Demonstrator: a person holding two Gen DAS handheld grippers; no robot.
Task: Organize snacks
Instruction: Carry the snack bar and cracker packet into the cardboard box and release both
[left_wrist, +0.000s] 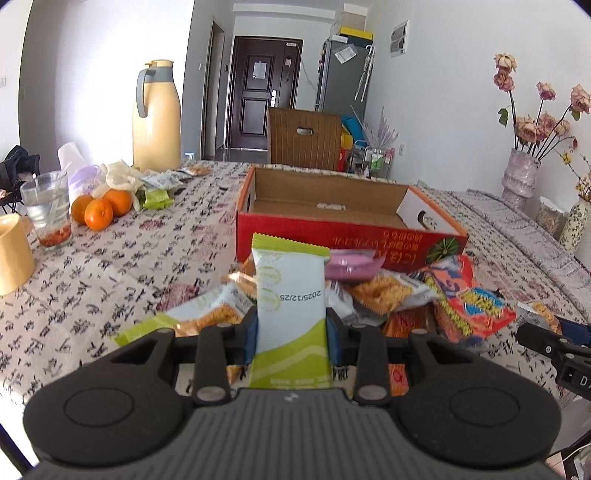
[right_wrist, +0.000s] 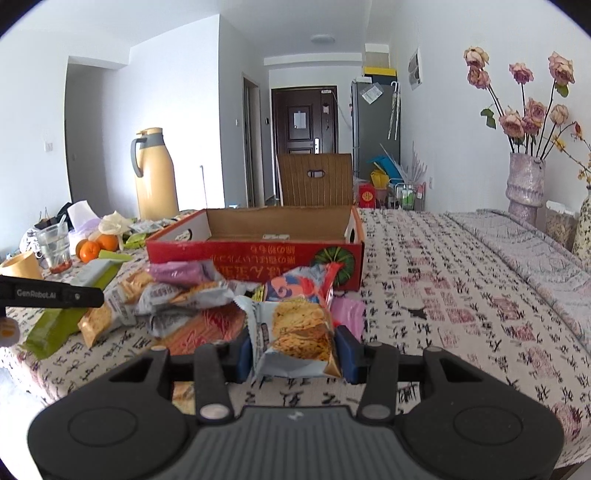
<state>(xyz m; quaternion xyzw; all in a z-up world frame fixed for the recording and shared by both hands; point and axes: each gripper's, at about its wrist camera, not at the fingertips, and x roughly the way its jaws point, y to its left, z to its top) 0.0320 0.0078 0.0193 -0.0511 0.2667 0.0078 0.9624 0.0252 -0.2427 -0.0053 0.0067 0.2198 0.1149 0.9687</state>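
The table (right_wrist: 461, 280) has a cloth with black letters and pink squares on it. Near the far side sits the red box (left_wrist: 332, 240), open on top, with only a small white thing lying on its brown floor. Behind it is a brown chair (right_wrist: 314, 181). A tall yellow jug (left_wrist: 157, 114) stands on the left part of the table, and a vase (right_wrist: 524, 184) of dried pink roses stands on the right.

Just in front of the box is the snack pile (right_wrist: 192, 291) — crinkly packs in grey, orange, purple and pink, all lying on top of each other.

The left gripper (left_wrist: 291, 332) has its two blue pads pressed on both sides of a green pack (left_wrist: 290, 314). The pack stands up straight above the pile, in front of the box, and shows a printed date.

The right gripper (right_wrist: 295, 354) squeezes a cracker pack (right_wrist: 299, 332) — held at the right edge of the pile.

On the left are three oranges (left_wrist: 99, 210) and a clear cup (left_wrist: 48, 210).
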